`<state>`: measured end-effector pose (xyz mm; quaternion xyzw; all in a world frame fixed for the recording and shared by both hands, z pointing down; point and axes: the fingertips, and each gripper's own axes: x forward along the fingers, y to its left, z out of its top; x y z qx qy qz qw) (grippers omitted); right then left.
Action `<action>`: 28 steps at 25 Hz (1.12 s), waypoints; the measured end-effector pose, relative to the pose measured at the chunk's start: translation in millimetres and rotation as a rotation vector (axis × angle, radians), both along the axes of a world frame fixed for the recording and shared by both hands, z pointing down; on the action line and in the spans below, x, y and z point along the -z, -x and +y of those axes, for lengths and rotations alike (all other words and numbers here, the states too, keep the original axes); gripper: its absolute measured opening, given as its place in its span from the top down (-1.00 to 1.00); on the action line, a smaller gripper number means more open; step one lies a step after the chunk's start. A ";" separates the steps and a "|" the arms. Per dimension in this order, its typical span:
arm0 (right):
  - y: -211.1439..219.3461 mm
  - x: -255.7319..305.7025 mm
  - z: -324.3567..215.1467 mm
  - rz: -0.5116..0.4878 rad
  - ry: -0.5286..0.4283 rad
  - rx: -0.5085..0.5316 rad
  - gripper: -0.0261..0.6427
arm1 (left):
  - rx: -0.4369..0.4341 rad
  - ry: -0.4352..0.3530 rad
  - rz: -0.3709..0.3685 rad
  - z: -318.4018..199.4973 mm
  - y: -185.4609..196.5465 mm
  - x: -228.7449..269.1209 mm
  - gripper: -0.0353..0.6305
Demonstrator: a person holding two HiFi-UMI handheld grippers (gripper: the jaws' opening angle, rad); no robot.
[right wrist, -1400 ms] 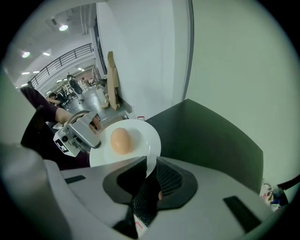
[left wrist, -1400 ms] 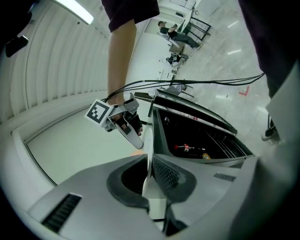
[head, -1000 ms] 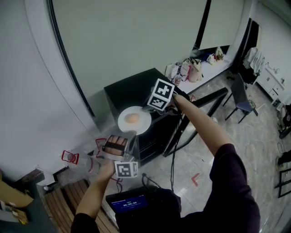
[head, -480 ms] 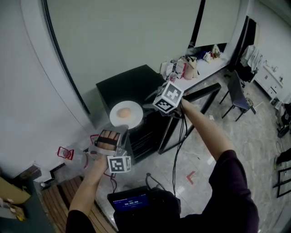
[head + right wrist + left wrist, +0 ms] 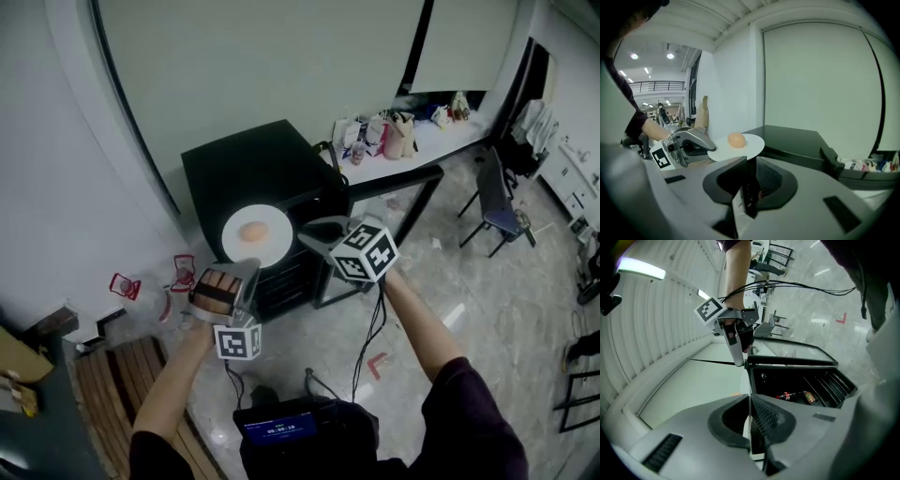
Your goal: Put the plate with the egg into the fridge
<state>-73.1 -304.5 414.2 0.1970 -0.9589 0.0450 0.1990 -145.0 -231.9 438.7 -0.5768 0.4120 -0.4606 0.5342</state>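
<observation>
Up in front of the open fridge [image 5: 248, 164], the plate [image 5: 278, 223] is in the air, held level, with the egg [image 5: 253, 232] sitting near its middle. The left claw [image 5: 249, 269] has it: jaws pinched tight on the near rim, the thin white edge caught between the pads. From the head view the plate lies over the fridge's top front edge, not inside. The right claw [image 5: 307, 234] hovers just beside the plate's right rim, jaws together and nothing between them; whether it touches the rim I cannot tell. The door [image 5: 403, 176] stands swung out to the right. Inside, a bottle [image 5: 792, 394] lies on a shelf.
</observation>
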 end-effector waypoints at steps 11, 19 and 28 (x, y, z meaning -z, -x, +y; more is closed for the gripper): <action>-41.3 -45.5 34.8 -0.065 0.063 -0.105 0.72 | 0.007 0.048 -0.017 25.0 -26.5 -61.0 0.83; -46.3 -105.3 35.8 -0.042 -0.024 -0.216 0.72 | 0.059 0.094 0.048 9.0 -22.6 -131.7 0.83; -22.5 -189.8 4.1 -0.133 0.051 -0.172 0.72 | 0.146 0.171 0.009 -66.6 -11.6 -234.5 0.83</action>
